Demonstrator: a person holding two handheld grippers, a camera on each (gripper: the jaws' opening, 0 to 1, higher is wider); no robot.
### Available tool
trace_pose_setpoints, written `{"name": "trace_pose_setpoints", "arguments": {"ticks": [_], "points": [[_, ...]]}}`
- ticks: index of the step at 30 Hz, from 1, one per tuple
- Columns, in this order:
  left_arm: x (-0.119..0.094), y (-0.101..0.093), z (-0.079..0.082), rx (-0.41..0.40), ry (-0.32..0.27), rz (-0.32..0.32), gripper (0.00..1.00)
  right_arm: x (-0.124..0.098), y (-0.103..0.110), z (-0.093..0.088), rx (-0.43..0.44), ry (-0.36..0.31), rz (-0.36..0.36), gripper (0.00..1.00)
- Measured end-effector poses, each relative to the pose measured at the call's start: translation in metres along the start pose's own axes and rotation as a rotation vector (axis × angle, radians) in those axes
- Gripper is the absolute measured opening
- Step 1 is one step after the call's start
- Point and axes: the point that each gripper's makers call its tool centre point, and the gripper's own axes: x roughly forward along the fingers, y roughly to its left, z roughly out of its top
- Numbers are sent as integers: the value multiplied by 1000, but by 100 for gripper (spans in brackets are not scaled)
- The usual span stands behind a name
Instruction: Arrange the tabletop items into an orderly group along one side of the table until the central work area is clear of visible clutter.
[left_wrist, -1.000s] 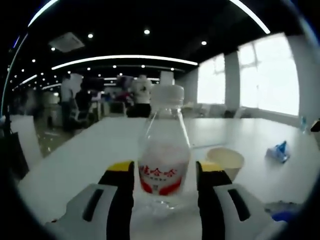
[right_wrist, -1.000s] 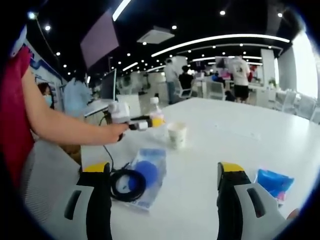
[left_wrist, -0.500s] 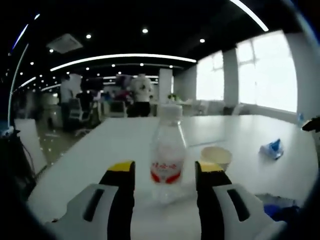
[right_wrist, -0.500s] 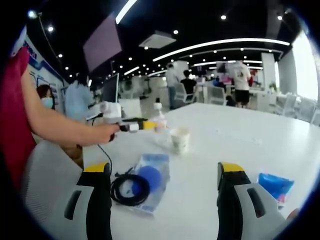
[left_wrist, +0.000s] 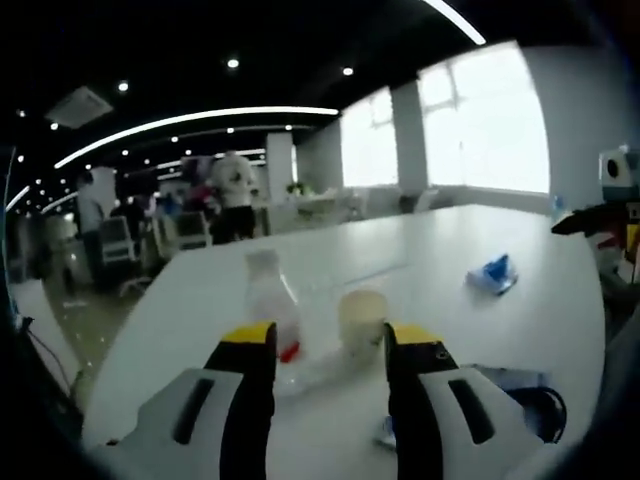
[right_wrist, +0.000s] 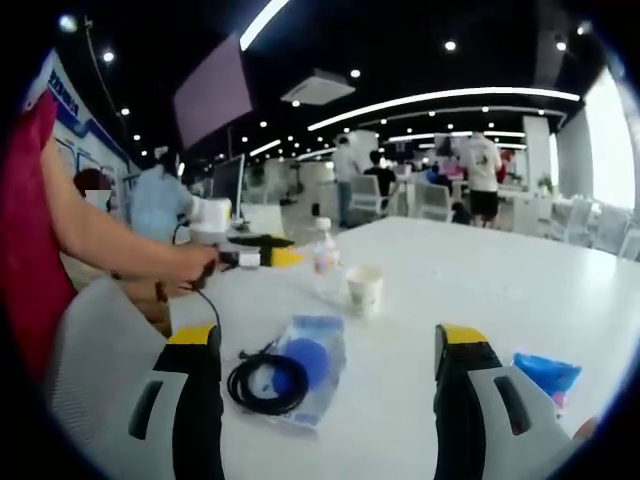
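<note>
White table carries everything, so risks first. In my judgement the biggest hazard is the clear plastic bottle: tall, narrow, light, standing upright near the table's left edge. A sideways brush from the left gripper on a swing or a re-approach could tip it, or shove it into the paper cup just beside it. That cup is open-topped and light, likely to roll if bumped. The left gripper's jaws stand apart with nothing between them; in the left gripper view the bottle and cup sit just beyond the jaw tips. In the right gripper view the person's hand holds that gripper just left of the bottle, not touching it.

Next risk: the coiled black cable lies half on the clear bag with a blue item; dragging one could pull the other, or a loop could snag on a jaw. The right gripper hangs above them, jaws wide apart, empty.

Smallest risk: the blue packet lies well apart toward the right side, easy to leave behind in the work area.

Count: one table, one bottle, one cup, one cable, one clear bag, one blue packet, two grippers. Background people are blurred, not counted.
</note>
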Motion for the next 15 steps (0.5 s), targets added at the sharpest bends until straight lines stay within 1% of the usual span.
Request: {"name": "trace_pose_setpoints", "arguments": {"ticks": [3,4,7,10,15], "points": [[-4,-13,3,10,7,-50,41,-1,6,2,-8,0,2,87],[-4,-15,3,9,9,-58,41,-2,6,2,-9,0,2,87],[-8,-28,2,22,21,-110,40,-4,11,3,-16,1,1,87],[-10,-37,-2,40,41,-149,39,-7,15,0,-15,11,-2,87],[-8,-43,-18,60,93,-214,38,-10,23,-9,-10,42,-10,87]]}}
